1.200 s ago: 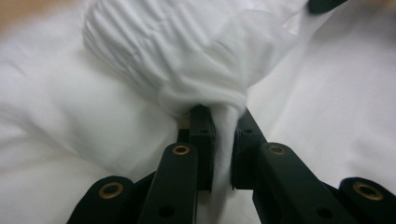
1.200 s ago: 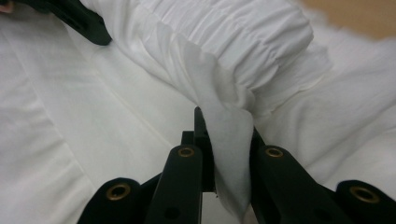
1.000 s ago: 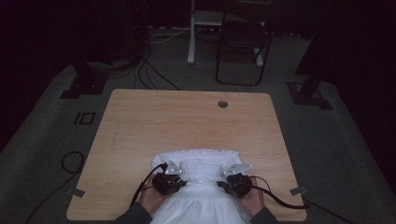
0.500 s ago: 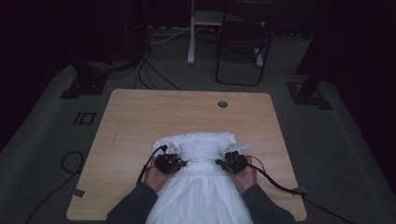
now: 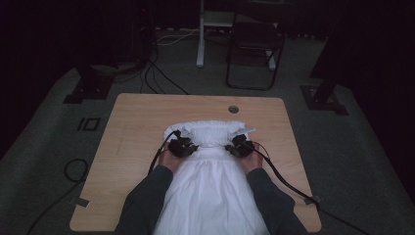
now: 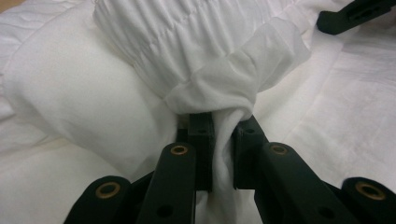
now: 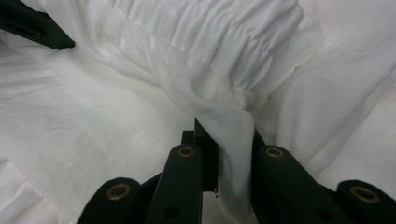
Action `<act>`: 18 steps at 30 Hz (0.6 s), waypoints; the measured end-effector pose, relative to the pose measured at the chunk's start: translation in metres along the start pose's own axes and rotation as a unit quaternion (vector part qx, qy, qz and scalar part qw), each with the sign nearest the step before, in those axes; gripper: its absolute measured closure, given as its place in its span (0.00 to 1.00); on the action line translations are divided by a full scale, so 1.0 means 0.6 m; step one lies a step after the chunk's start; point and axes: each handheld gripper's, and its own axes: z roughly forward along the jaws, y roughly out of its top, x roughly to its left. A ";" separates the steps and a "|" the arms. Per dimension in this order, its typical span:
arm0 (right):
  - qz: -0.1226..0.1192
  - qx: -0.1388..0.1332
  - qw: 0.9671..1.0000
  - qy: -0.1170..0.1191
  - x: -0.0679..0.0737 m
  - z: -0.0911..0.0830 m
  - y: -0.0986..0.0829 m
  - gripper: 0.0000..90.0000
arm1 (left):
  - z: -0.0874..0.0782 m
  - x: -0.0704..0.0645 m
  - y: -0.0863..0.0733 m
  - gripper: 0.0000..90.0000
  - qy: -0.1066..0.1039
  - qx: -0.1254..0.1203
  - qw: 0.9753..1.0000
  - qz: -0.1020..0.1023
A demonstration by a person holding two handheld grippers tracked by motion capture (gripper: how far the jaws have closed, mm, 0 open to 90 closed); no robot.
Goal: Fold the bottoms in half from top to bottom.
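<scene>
A white garment (image 5: 213,186) with a gathered elastic band (image 5: 215,131) lies on the wooden table (image 5: 137,127), its lower part hanging over the near edge. My left gripper (image 5: 185,146) pinches the band's left end, and the fabric (image 6: 223,126) is bunched between its black jaws. My right gripper (image 5: 238,146) is shut on the band's right end, with a fold of the cloth (image 7: 231,135) caught between its jaws. The opposite gripper's jaw tip (image 6: 355,16) shows at the top right of the left gripper view. A similar jaw tip (image 7: 32,30) shows at the top left of the right gripper view.
A round cable hole (image 5: 233,108) sits near the table's far edge. Cables (image 5: 284,181) trail from both grippers across the tabletop. A folding chair (image 5: 254,49) and stand legs stand on the grey carpet beyond the table. Bare wood lies left and right of the garment.
Both grippers have moved away from the near edge toward the middle of the table, carrying the gathered band with them. More of the garment now lies on the tabletop.
</scene>
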 end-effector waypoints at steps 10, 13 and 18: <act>0.045 -0.006 0.999 -0.022 -0.031 0.032 0.036 0.93 | 0.025 0.019 0.032 0.91 0.030 0.009 0.999 -0.031; 0.038 -0.008 0.999 -0.027 -0.028 0.032 0.034 0.93 | 0.025 0.018 0.032 0.91 0.031 0.009 0.999 -0.034; 0.047 -0.002 0.999 -0.009 -0.037 0.030 0.037 0.94 | 0.017 0.022 0.038 0.92 0.016 0.018 0.998 -0.050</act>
